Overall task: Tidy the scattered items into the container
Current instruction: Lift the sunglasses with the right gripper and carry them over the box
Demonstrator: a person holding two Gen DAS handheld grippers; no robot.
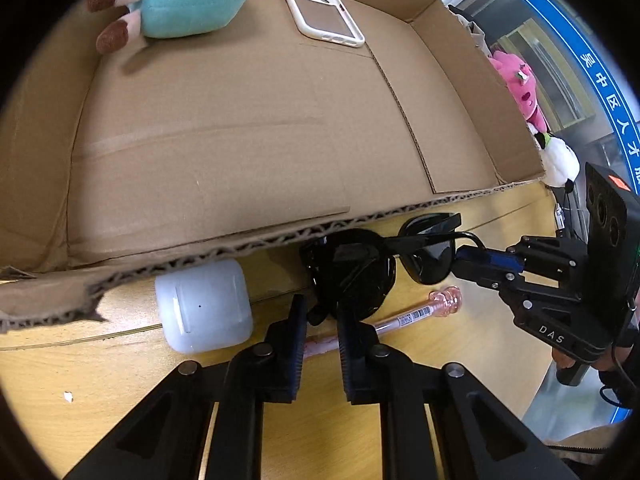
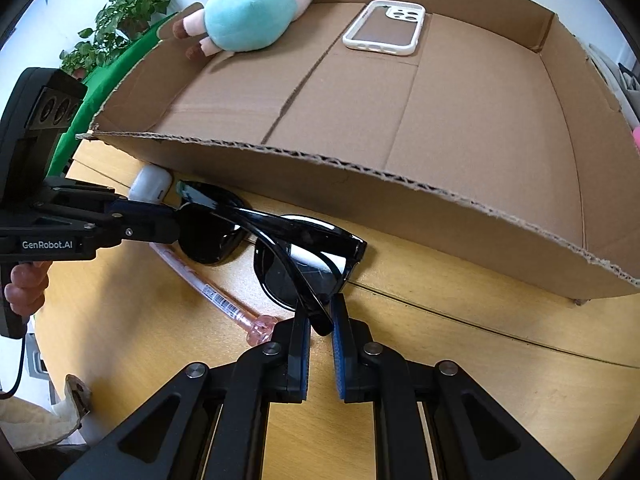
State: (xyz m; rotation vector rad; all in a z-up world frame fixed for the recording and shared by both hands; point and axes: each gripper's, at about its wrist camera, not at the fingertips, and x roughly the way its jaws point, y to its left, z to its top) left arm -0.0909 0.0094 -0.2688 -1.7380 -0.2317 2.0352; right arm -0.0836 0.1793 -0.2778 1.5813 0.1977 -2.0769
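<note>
A: We note the box [image 2: 400, 216] holds a plush [image 2: 252, 16] and a phone case [image 2: 386, 26]. The sunglasses [image 2: 280, 248] sit outside, against its near wall.

B: We treat them as light, rigid, scratch-prone. Left gripper [image 1: 320, 316] pinches a lens rim; right gripper [image 2: 320, 316] closes on the temple tip.

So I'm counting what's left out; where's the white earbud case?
The white earbud case lies on the wooden table against the cardboard box wall, left of the black sunglasses.
</note>
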